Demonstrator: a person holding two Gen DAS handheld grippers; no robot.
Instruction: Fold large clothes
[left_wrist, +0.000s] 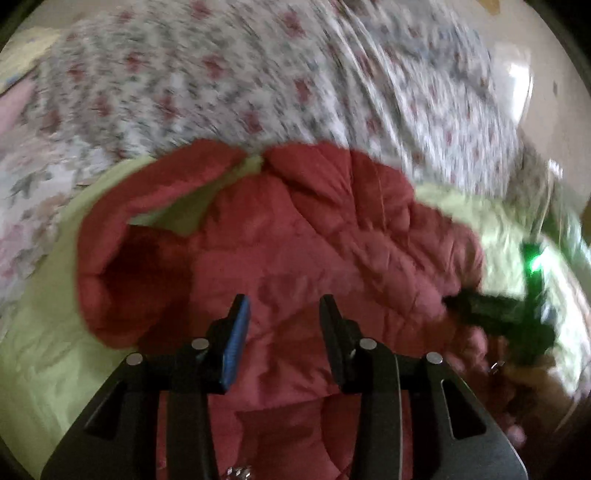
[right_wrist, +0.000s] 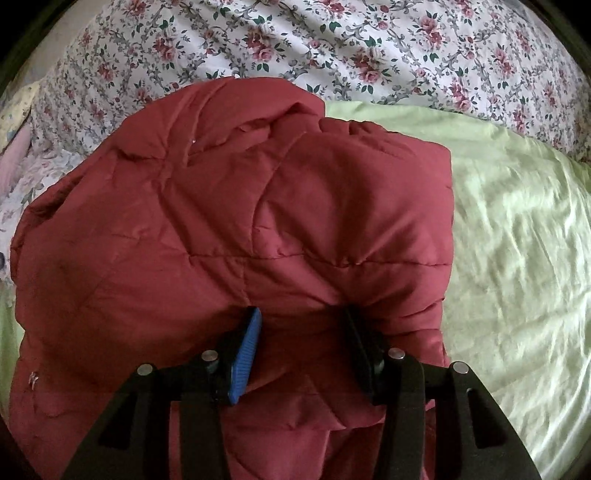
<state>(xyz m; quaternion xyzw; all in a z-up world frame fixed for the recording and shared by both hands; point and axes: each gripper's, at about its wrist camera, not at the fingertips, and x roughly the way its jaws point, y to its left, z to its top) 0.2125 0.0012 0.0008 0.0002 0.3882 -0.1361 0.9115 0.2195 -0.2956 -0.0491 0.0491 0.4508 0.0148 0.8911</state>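
Observation:
A red quilted jacket (left_wrist: 288, 236) lies bunched on a light green sheet (left_wrist: 40, 354); the left wrist view is motion-blurred. My left gripper (left_wrist: 282, 306) is open just above the jacket's middle, with nothing between its fingers. The right gripper shows there at the jacket's right edge (left_wrist: 495, 310), blurred. In the right wrist view the jacket (right_wrist: 207, 221) fills the frame, folded over itself. My right gripper (right_wrist: 301, 321) has its jaws spread wide, with a thick fold of the jacket bulging between the fingers.
A white floral bedspread (right_wrist: 332, 44) covers the bed behind the jacket. The green sheet (right_wrist: 517, 229) stretches to the right of the jacket. A pale floor (left_wrist: 546, 74) shows at the upper right of the left wrist view.

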